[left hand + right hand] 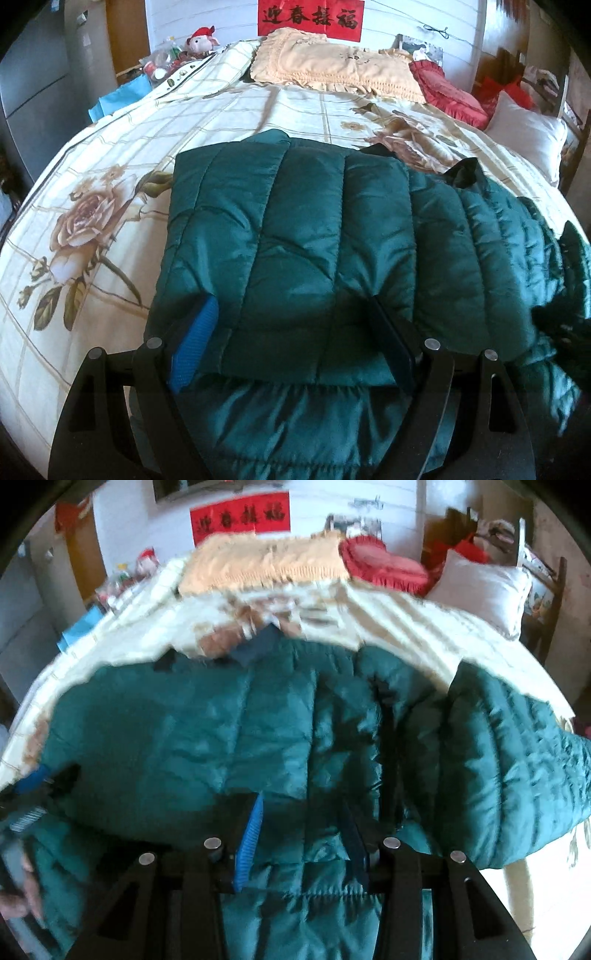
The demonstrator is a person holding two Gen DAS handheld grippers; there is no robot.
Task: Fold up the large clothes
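Observation:
A dark green quilted down jacket point(295, 221) lies folded on the floral bedspread point(110, 166). Its right part trails off toward the bed's edge. In the left wrist view my left gripper point(291, 301) stands wide over the near edge of the top folded layer. Its blue pad point(194, 339) and the dark finger opposite both press into the puffy fabric that fills the gap. In the right wrist view my right gripper point(303, 799) is narrower and pinches a ridge of the jacket point(184, 731) between its fingers. That view is blurred. A hand point(18, 890) shows at its lower left.
At the head of the bed lie a beige frilled pillow point(332, 62), a red cushion point(450, 88) and a white pillow point(524, 129). A plush toy point(201, 38) and clutter sit at the far left corner. The bed's right edge point(517, 867) drops off close to the jacket.

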